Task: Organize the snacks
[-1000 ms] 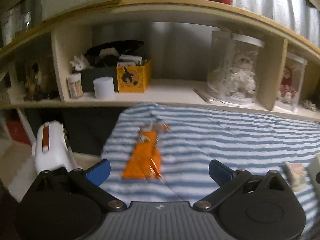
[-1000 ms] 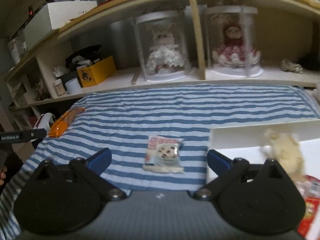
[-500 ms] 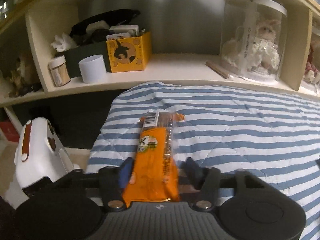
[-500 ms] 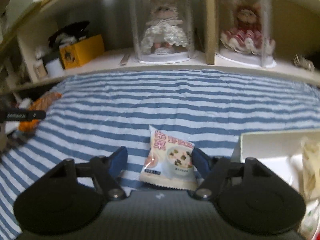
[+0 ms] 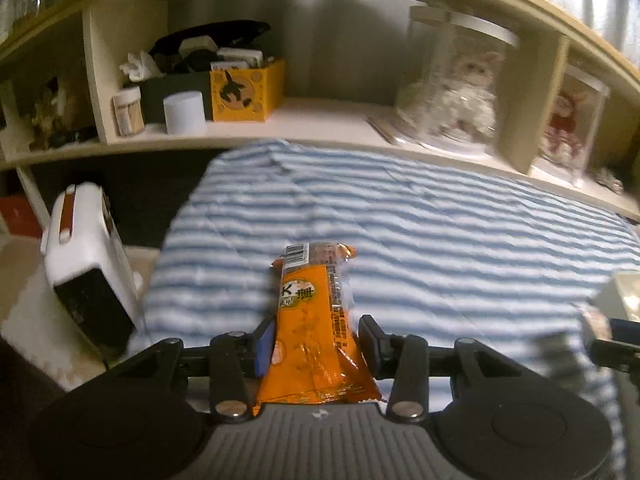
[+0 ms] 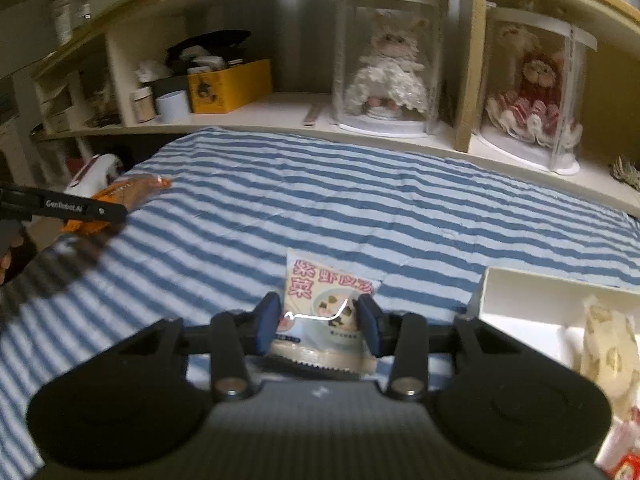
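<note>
Orange snack packet (image 5: pixel 316 320): over striped bed cover (image 5: pixel 440 232), pinched by left gripper (image 5: pixel 316 346), jaws just closing | white-pink snack packet (image 6: pixel 320 304): on cover, clamped by right gripper (image 6: pixel 318 322), jaws just closing | white box (image 6: pixel 532 300): right, just beside

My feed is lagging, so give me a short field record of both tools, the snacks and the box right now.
left tool: jaws just closing, pads pressing the orange snack packet
right tool: jaws just closing, pads against the white seaweed-soup packet
surface: blue-striped quilt
white box: right of the soup packet, already holding a pale snack
backdrop: shelf with yellow box
</note>
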{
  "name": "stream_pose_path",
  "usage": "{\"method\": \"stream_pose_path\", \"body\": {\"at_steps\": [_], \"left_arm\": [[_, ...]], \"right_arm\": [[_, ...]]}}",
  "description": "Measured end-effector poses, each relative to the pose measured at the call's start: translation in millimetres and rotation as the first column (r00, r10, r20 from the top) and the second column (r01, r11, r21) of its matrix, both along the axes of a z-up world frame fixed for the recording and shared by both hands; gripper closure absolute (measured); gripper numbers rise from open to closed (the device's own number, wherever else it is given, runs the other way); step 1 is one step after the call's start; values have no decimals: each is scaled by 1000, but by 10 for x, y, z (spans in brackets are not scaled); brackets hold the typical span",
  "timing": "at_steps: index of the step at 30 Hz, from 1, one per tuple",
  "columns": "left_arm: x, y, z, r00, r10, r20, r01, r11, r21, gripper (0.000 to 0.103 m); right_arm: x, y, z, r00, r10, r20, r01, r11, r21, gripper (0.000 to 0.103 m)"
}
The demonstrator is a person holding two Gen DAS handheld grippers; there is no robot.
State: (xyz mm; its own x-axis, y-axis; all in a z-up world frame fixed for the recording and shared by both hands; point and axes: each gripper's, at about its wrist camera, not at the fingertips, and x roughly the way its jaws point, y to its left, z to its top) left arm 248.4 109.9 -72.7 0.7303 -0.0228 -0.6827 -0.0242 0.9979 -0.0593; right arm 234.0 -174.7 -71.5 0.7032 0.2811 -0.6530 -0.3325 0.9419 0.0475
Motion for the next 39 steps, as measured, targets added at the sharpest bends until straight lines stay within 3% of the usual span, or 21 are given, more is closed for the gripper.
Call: {"method": "stream_pose_path", "body": {"at_steps": [5, 10, 13, 16, 18, 20, 27, 31, 32, 35, 36, 39], "left_arm": [[-415, -221, 40, 998, -18, -60, 14, 998, -57, 58], [-726, -446, -1, 990, -18, -142, -1, 991, -132, 56], [-778, -498, -83, 984, -20, -178, -17, 980, -201, 48], [-787, -457, -124, 987, -12, -163, -32, 964, -265, 37], [-771, -437, -145, 983, -16, -183, -33, 965, -262, 37], [-756, -418, -166, 981, -5, -193, -41, 971, -236, 37], [-693, -433, -257, 979, -6, -202, -55, 955, -292, 39], [-652, -486, -294, 981, 13, -194, -68, 957, -280, 41], [-647, -476, -298, 982, 28, -186, -82, 955, -286, 46], [-639, -449, -322, 984, 53, -169, -100, 954, -283, 57], [-641, -441, -328, 984, 58, -169, -104, 955, -279, 59], [-662, -416, -320, 985, 61, -161, -106, 950, -292, 62]], "right_arm": [[-253, -3, 62, 995, 91, -45, -91, 996, 2, 55], [-540, 12, -66, 976, 189, -105, -194, 980, -42, 55], [-644, 21, -183, 964, 217, -155, -223, 975, -24, 54], [-683, 13, -230, 955, 235, -183, -234, 972, 29, 48], [-679, -23, -224, 952, 230, -202, -219, 973, 74, 38], [-666, -60, -228, 950, 219, -222, -200, 974, 104, 36], [-574, -162, -282, 956, 134, -261, -101, 986, 133, 30], [-540, -124, -336, 953, 140, -269, -111, 987, 119, 30], [-543, -103, -342, 953, 143, -268, -116, 987, 115, 30], [-543, -52, -348, 955, 147, -259, -121, 986, 112, 33], [-540, -42, -351, 955, 141, -259, -117, 987, 107, 40], [-564, -58, -340, 957, 134, -259, -108, 988, 113, 45]]}}
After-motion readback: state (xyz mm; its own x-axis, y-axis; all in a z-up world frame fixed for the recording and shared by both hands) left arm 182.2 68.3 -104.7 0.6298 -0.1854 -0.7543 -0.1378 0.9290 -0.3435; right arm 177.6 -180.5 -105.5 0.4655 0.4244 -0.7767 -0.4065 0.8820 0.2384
